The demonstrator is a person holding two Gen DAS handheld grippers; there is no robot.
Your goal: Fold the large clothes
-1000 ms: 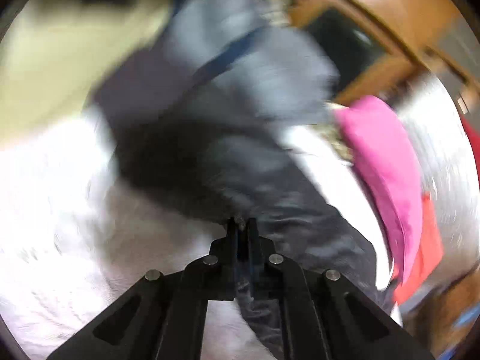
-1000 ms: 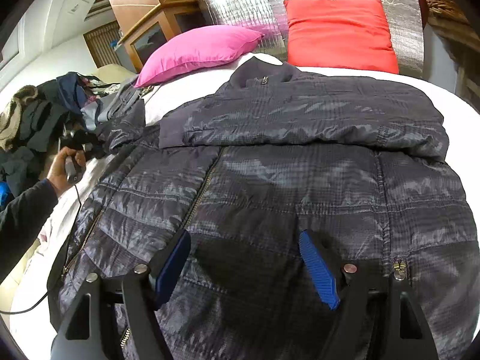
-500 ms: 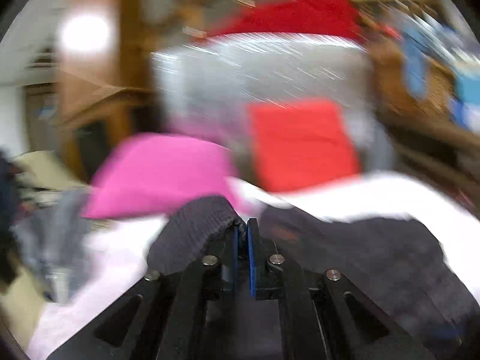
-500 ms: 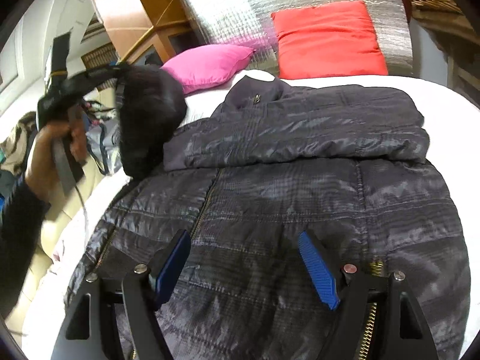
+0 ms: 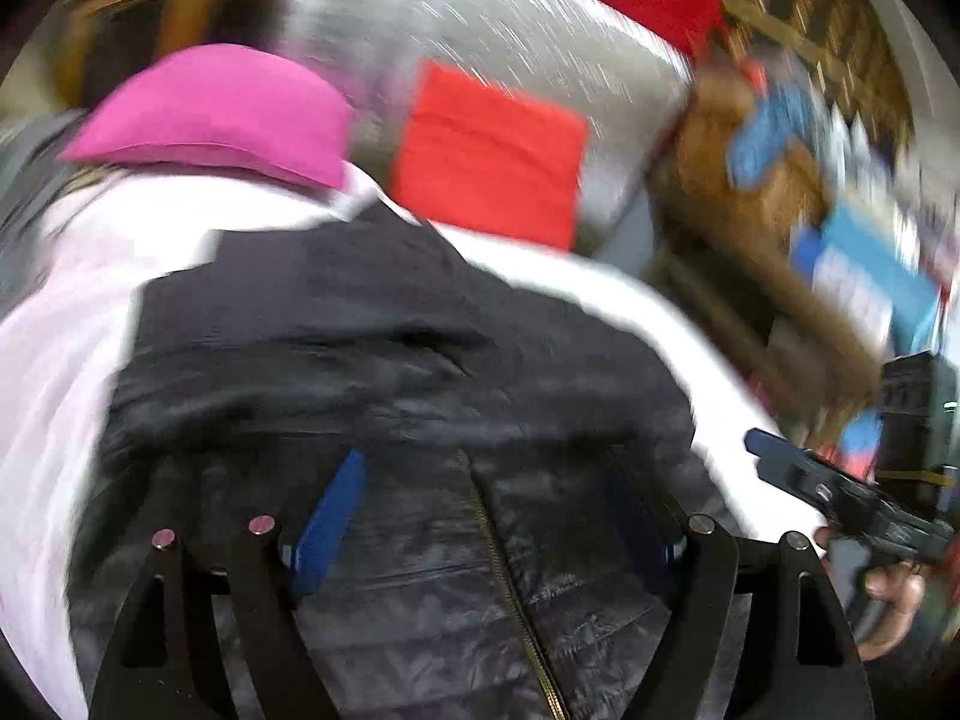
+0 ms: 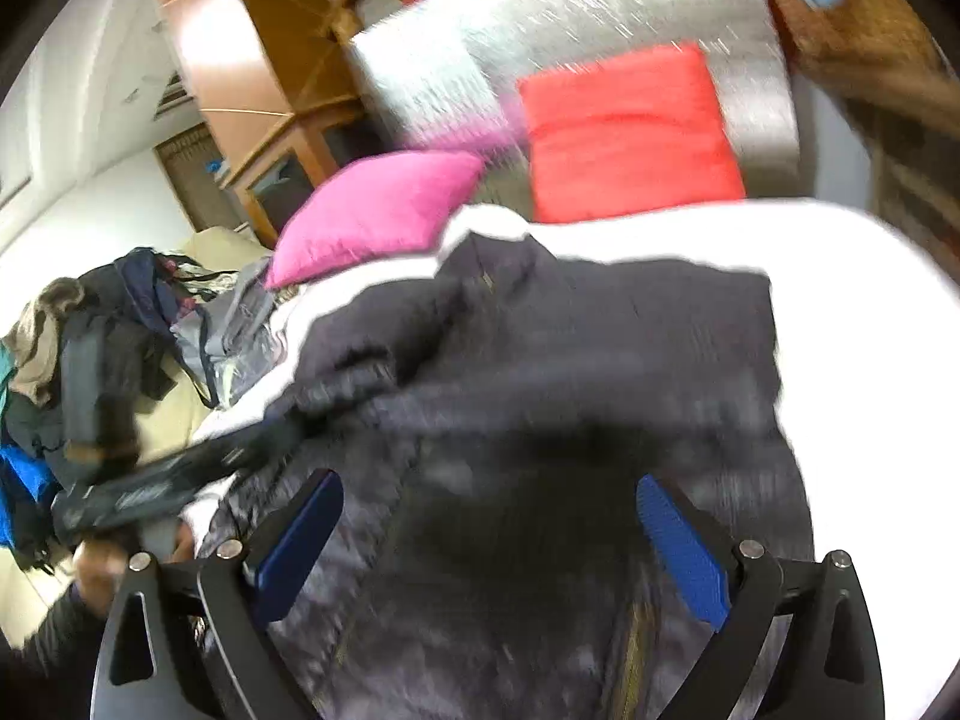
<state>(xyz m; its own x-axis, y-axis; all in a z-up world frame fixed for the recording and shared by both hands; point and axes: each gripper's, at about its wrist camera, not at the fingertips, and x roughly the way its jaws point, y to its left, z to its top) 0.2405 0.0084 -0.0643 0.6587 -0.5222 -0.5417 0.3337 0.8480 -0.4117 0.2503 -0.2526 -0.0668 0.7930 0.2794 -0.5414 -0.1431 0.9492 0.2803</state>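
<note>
While both sets of tongs hang above it, the dark quilted puffer jacket [image 5: 390, 360] lies spread on the white bed [image 6: 840, 312], directly beneath their tips. Left tongs [image 5: 480, 516] and right tongs [image 6: 489, 534] are both widening, nothing between them. Beyond lie a pink pillow [image 6: 378, 210] and a red pillow [image 6: 630, 132].

Indoor light, moderately bright; heavy motion blur in both views; fisheye bending, dark vignetted corners.
</note>
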